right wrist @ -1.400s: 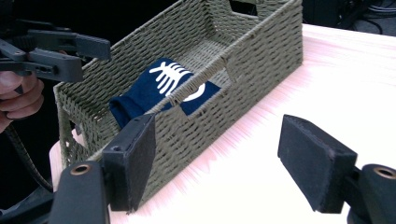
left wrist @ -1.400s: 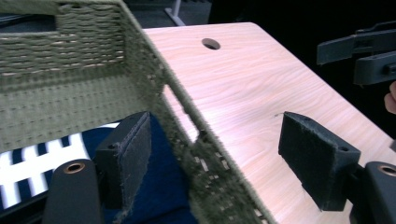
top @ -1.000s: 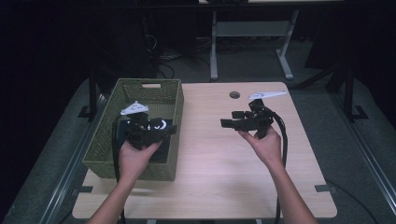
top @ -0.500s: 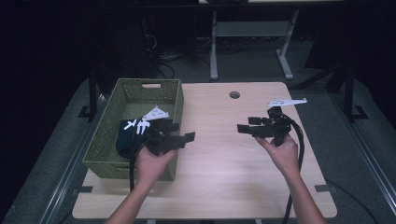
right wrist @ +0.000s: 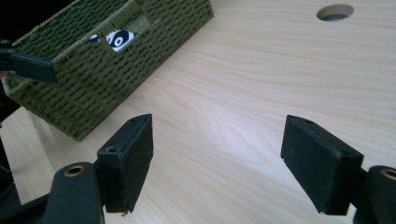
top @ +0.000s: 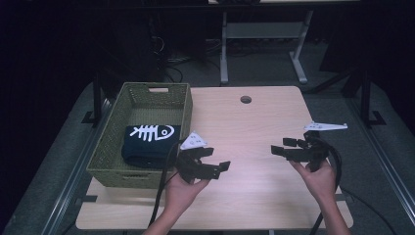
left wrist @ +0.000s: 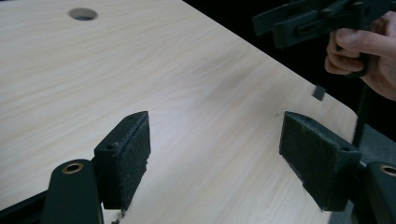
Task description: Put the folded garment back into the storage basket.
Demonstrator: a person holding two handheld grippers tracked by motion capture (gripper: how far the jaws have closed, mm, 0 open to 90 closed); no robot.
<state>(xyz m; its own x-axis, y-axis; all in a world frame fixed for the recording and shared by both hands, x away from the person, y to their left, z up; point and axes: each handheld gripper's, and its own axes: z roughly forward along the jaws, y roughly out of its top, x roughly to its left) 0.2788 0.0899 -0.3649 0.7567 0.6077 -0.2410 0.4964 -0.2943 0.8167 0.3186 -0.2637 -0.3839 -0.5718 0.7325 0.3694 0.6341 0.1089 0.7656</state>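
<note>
Dark, folded, showing a white fish bone: finding the cloth lying flat in the green woven basket, just to the left of the left tongs. Holding both tongs spread wide, pinching nothing, over the bare wood counter. Hovering the right tongs well apart from the basket, out past the left tongs. Probably finishing up the putting-away. Keeping the tongs wide, going slowly, not bumping the basket wall beside the left tongs.

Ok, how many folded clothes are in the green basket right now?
1: a dark folded garment with a white fish-skeleton print lies at the near end of the green basket. Anything beneath it would be hidden.
</note>
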